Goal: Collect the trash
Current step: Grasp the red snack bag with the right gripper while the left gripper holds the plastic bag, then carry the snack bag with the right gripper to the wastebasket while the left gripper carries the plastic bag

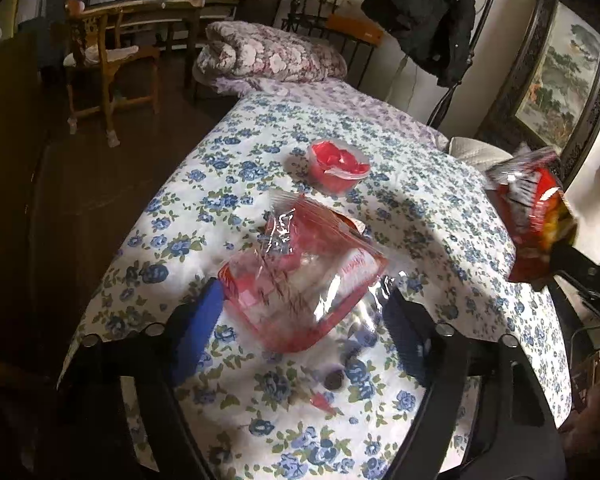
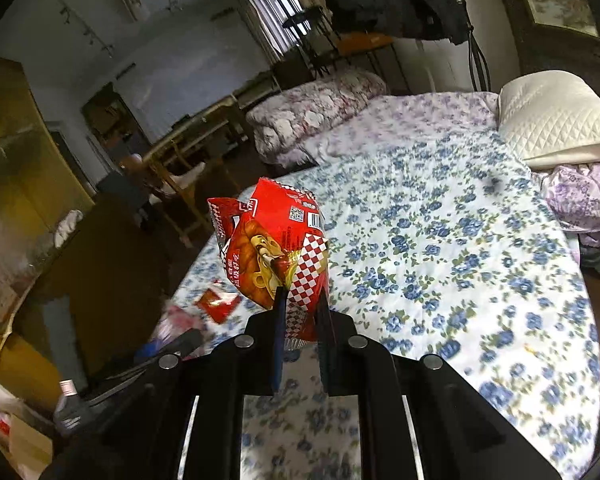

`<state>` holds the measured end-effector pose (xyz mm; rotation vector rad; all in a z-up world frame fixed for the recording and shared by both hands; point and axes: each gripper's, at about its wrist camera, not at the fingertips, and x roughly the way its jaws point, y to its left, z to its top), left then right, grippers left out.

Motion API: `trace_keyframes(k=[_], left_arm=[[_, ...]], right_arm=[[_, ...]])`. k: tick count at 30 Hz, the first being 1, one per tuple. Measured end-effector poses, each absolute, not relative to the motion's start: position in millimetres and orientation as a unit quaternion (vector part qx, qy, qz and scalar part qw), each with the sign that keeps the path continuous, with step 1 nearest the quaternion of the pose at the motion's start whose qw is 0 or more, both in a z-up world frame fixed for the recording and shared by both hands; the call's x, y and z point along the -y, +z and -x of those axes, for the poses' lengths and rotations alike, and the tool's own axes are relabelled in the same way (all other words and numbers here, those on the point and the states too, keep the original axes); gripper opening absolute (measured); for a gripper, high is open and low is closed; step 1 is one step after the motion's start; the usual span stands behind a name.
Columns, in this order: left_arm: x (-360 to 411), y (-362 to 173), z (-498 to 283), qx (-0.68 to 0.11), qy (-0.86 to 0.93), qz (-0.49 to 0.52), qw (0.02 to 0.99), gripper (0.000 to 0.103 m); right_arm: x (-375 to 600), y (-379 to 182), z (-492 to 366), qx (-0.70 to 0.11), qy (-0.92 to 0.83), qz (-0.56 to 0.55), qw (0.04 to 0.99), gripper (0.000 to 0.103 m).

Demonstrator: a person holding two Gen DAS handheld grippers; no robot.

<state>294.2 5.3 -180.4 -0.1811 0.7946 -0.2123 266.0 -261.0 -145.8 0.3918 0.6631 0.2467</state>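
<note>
A clear plastic bag with red print [image 1: 300, 276] lies on the flowered bedspread [image 1: 440, 216]. My left gripper [image 1: 304, 292] straddles it; the blue pads [image 1: 204, 320] stand close to its edges and the bag looks unsquashed. My right gripper [image 2: 302, 296] is shut on the bottom of a red snack bag [image 2: 276, 240] and holds it above the bed; the snack bag [image 1: 532, 216] also shows at the right of the left wrist view. A round clear tub with red inside [image 1: 338, 166] sits further back. A small red wrapper scrap [image 1: 324, 400] and a dark round bit [image 1: 334, 380] lie between the left fingers.
A flat red wrapper [image 2: 218, 304] lies near the bed's left edge. A white pillow [image 2: 552, 116] and a folded quilt [image 1: 268, 54] sit at the bed's far end. A wooden chair [image 1: 108, 60] stands on the dark floor at left. A bottle [image 2: 66, 400] stands low left.
</note>
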Motion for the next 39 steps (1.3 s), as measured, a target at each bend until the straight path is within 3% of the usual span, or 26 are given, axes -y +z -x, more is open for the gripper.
trace_keyframes(k=[3, 5, 7, 10, 24, 39], left_arm=[[-1, -180, -287, -0.385, -0.106, 0.082, 0.913, 0.065], [5, -179, -277, -0.381, -0.107, 0.07, 0.916, 0.057], [11, -177, -268, -0.376, -0.108, 0.058, 0.919, 0.042], [14, -173, -253, -0.374, -0.118, 0.053, 0.918, 0.034], [25, -106, -193, -0.325, -0.152, 0.058, 0.931, 0.031], [118, -56, -87, -0.256, -0.232, -0.032, 0.938, 0.031]], right_arm=[[268, -141, -249, -0.318, 0.118, -0.194, 0.921, 0.015], [273, -139, -240, -0.316, 0.113, -0.194, 0.922, 0.015], [277, -138, -233, -0.315, 0.109, -0.196, 0.922, 0.015], [283, -136, -218, -0.313, 0.107, -0.198, 0.923, 0.015], [310, -111, -150, -0.265, 0.116, -0.202, 0.936, 0.016], [376, -88, -21, -0.212, 0.071, -0.19, 0.956, 0.016]])
